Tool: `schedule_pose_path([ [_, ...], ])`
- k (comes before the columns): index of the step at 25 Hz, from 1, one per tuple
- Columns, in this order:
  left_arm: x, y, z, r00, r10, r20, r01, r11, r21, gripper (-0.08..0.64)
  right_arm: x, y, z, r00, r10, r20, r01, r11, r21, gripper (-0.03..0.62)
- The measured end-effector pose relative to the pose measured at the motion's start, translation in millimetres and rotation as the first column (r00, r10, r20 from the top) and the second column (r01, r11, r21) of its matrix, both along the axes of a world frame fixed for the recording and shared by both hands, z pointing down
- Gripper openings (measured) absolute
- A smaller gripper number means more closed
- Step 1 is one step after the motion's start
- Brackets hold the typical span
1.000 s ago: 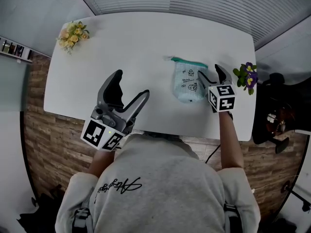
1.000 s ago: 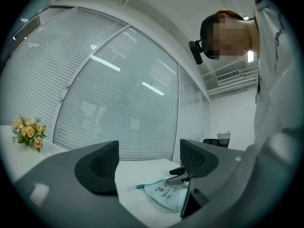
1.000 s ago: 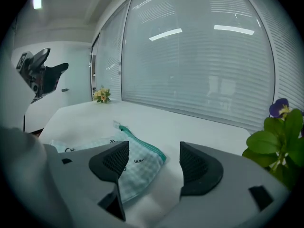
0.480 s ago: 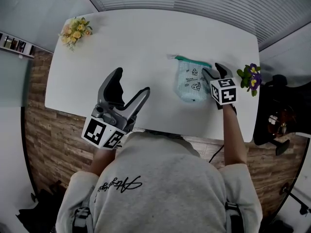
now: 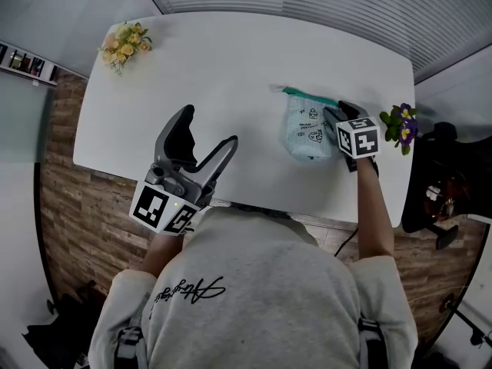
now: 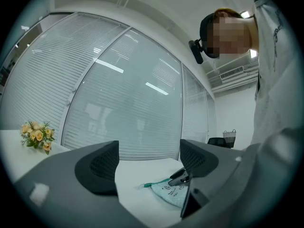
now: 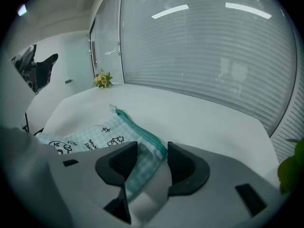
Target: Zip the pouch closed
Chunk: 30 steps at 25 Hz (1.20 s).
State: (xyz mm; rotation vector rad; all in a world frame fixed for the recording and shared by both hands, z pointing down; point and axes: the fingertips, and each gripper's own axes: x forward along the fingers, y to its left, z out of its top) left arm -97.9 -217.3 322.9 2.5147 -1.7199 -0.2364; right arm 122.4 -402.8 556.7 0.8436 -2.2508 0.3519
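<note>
A pale mint checked pouch [image 5: 309, 129] with small drawings and a green zipper band [image 5: 307, 95] lies on the white table [image 5: 215, 68], towards its right. My right gripper [image 5: 340, 111] tilts down at the pouch's top right corner. In the right gripper view its jaws [image 7: 152, 158] are closing, with the zipper band's end [image 7: 142, 132] and the fabric corner between them and a gap still showing. The left gripper [image 5: 207, 131] hangs open over the table's near edge with nothing in it; through its jaws [image 6: 148, 160] I see the pouch [image 6: 171, 194] far off.
A yellow flower bunch [image 5: 123, 46] stands at the table's far left corner and a purple flower [image 5: 401, 125] at its right edge, close beside my right gripper. Window blinds run behind the table. A dark chair [image 5: 438, 198] stands off to the right.
The right gripper has sunk and tipped down onto the pouch's top right corner, and its jaws have narrowed around the zipper end. The left gripper has stayed put.
</note>
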Motion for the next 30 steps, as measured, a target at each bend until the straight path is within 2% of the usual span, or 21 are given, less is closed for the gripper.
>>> schedule_pose_path([
  [5,0.5,-1.0,2.3,1.0,0.001,-0.003,-0.001,1.0,-0.004,0.39,-0.1,-0.3,0.1,1.0,-0.006,0.002,0.006,1.0,-0.013,0.185],
  [7,0.8,-1.7,2.5,1.0,0.003,-0.004,-0.003,1.0,-0.003,0.39,0.3,0.6,-0.4,1.0,-0.004,-0.01,0.005,1.0,0.005,0.127],
  [10,3.0,-3.5,3.5,1.0,0.012,-0.005,-0.012,1.0,-0.005,0.39,0.6,2.0,-0.8,1.0,0.002,-0.026,-0.002,1.0,0.031,0.075],
  [14,9.2,-4.9,4.1,1.0,0.031,0.001,-0.031,0.999,-0.006,0.39,0.0,6.0,-2.6,1.0,0.006,-0.02,-0.005,0.999,0.046,0.064],
  [30,15.6,-7.9,10.2,0.997,0.071,0.005,-0.071,0.997,-0.019,0.39,-11.3,36.6,-57.5,0.992,-0.024,0.125,0.005,0.988,0.154,0.058],
])
